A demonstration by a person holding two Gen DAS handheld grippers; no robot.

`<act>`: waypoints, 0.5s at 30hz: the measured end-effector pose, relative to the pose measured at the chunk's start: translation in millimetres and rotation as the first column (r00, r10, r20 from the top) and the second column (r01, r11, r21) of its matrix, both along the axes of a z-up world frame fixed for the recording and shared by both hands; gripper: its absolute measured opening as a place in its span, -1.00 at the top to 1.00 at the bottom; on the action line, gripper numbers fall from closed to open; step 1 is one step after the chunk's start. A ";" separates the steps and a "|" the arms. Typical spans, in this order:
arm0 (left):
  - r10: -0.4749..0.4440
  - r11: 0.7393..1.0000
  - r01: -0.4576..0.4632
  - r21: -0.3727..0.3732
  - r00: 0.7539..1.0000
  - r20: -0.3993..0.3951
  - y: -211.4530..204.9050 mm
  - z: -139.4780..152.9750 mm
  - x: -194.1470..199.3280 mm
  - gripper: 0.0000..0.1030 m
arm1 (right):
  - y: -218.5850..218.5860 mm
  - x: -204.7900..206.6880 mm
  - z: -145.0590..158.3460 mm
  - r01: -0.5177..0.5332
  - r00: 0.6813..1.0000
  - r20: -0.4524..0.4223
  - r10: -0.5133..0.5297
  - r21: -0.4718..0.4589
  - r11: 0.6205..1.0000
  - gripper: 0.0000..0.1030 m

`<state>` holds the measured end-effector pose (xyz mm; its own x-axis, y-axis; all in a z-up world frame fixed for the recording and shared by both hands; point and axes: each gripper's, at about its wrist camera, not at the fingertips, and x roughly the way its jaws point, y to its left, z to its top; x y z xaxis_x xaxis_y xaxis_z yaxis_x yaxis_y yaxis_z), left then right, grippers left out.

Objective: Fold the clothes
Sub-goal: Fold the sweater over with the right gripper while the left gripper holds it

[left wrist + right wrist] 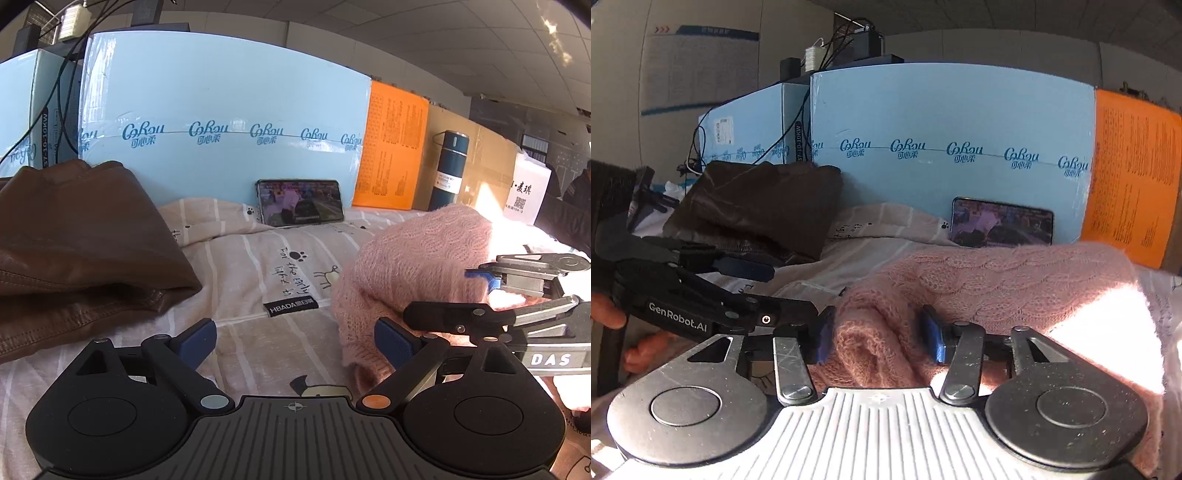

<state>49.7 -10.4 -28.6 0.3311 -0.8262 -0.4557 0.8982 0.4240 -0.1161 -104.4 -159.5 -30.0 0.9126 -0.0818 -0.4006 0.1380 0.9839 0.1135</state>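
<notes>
Sweater: the pink sweater (pixel 997 280) is fluffy knit, bunched up on the striped sheet (pixel 258 266)
Right gripper (pixel 879 338): nearer one, pads wide, a soft fold sits between them
Left gripper (pixel 295 338): spread, holding nothing, sweater just to its right
Jacket: smooth brown jacket (pixel 74 251), well apart

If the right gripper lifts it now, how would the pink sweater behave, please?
The pink sweater would probably sag and drape: it already lies bunched. Its loose, fuzzy knit suggests lightness and might snag. The right gripper straddles only one fold, so the rest would likely trail.
</notes>
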 end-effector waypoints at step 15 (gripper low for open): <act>-0.183 0.931 0.048 -0.363 0.919 -0.348 12.5 37.9 -2.5 -0.83 | -118.9 -87.8 22.3 -0.093 0.957 0.273 -0.099 0.613 0.785 -0.81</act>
<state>47.2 2.1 9.3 0.0870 -0.9740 -0.2091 0.8006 0.1932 -0.5672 -192.2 -278.5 -7.7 0.9911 0.0902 -0.0980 0.0089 0.6891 0.7246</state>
